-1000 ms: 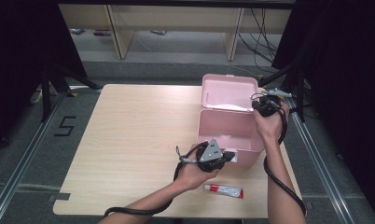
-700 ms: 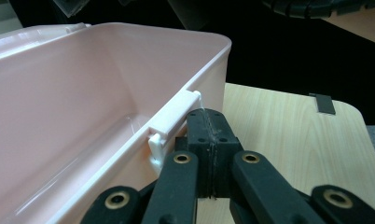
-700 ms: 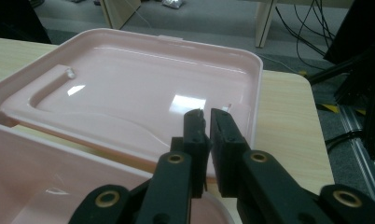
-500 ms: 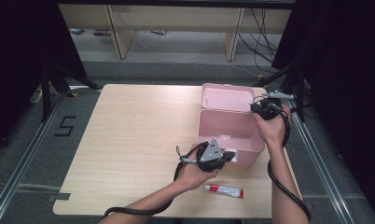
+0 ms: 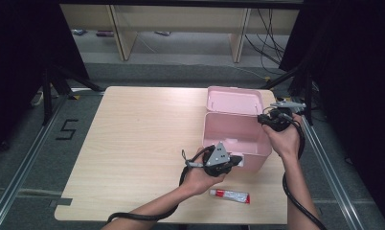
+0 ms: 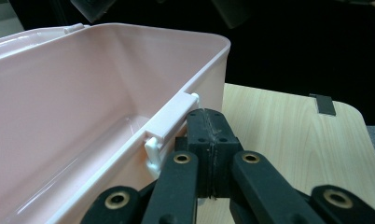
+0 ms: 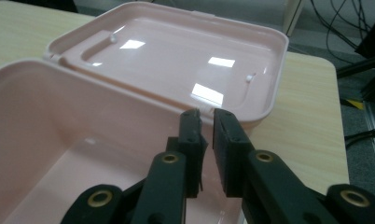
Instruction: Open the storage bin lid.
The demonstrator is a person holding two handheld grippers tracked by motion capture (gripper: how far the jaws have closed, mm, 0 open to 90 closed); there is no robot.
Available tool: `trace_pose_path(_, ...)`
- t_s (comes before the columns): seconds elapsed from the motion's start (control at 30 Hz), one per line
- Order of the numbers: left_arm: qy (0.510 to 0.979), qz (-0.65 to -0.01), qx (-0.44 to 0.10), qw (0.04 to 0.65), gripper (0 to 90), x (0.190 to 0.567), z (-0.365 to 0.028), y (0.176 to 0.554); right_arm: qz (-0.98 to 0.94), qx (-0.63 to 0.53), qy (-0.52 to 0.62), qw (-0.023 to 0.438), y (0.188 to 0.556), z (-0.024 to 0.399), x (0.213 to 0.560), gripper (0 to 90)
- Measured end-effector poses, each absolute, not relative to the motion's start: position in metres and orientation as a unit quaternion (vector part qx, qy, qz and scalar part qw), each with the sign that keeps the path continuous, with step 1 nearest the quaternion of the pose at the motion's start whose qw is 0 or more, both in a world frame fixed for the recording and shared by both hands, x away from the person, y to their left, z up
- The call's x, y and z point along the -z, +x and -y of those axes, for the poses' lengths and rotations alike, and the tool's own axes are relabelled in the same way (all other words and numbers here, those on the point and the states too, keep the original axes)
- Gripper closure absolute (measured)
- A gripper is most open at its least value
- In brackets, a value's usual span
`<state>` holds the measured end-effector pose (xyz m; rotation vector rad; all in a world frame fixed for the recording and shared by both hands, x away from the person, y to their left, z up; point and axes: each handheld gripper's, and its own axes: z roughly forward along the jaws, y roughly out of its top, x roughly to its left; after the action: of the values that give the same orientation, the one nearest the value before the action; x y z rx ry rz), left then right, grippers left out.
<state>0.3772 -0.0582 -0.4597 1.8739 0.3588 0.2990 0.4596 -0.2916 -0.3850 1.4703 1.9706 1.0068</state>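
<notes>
Your left gripper (image 5: 237, 160) is closed at the pink box's front latch; your right gripper (image 7: 206, 114) stands slightly parted over the box's back rim.

Your left gripper's pads meet with nothing between them, just beside the white latch (image 6: 169, 122) on the front wall of the pink box (image 5: 233, 136). Your right gripper's jaws have just been opening; a narrow gap shows between the pads, nothing gripped, above the box's back edge where the lid (image 7: 176, 58) hinges. The box sits open at the right side of the worktop (image 5: 133, 139), its lid laid flat behind it. A small tube (image 5: 230, 195) lies on the worktop near your left hand (image 5: 200, 176), apart from the box.
</notes>
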Motion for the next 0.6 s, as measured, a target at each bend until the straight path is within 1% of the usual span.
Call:
trace_pose_path(0.1,0.798,-0.153,-0.127,0.569,89.1,0.460,0.058,0.377,-0.728,-0.371,0.523,0.243,0.455,0.294,0.384,82.2)
trace_pose_path(0.13,0.798,-0.153,-0.127,0.569,89.1,0.460,0.058,0.377,-0.732,-0.376,0.521,0.228,0.449,0.294,0.383,81.6)
trace_pose_path(0.23,0.798,-0.154,-0.126,0.569,89.1,0.460,0.058,0.377,-0.748,-0.369,0.499,0.237,0.442,0.297,0.381,80.7)
trace_pose_path(0.3,0.798,-0.152,-0.127,0.568,89.1,0.460,0.057,0.377,-0.743,-0.377,0.508,0.218,0.435,0.296,0.380,80.1)
trace_pose_path(0.4,0.799,-0.154,-0.126,0.567,88.9,0.460,0.057,0.377,-0.755,-0.372,0.492,0.222,0.431,0.300,0.378,79.3)
trace_pose_path(0.43,0.799,-0.153,-0.126,0.568,88.9,0.460,0.057,0.377,-0.754,-0.370,0.500,0.209,0.424,0.299,0.377,77.9)
trace_pose_path(0.5,0.800,-0.153,-0.126,0.567,88.7,0.459,0.057,0.377,-0.764,-0.370,0.481,0.219,0.420,0.302,0.378,76.7)
trace_pose_path(0.57,0.800,-0.152,-0.127,0.567,88.6,0.459,0.057,0.377,-0.766,-0.369,0.480,0.216,0.417,0.302,0.377,76.2)
trace_pose_path(0.6,0.799,-0.152,-0.128,0.567,88.4,0.459,0.057,0.377,-0.766,-0.369,0.487,0.196,0.408,0.301,0.376,75.2)
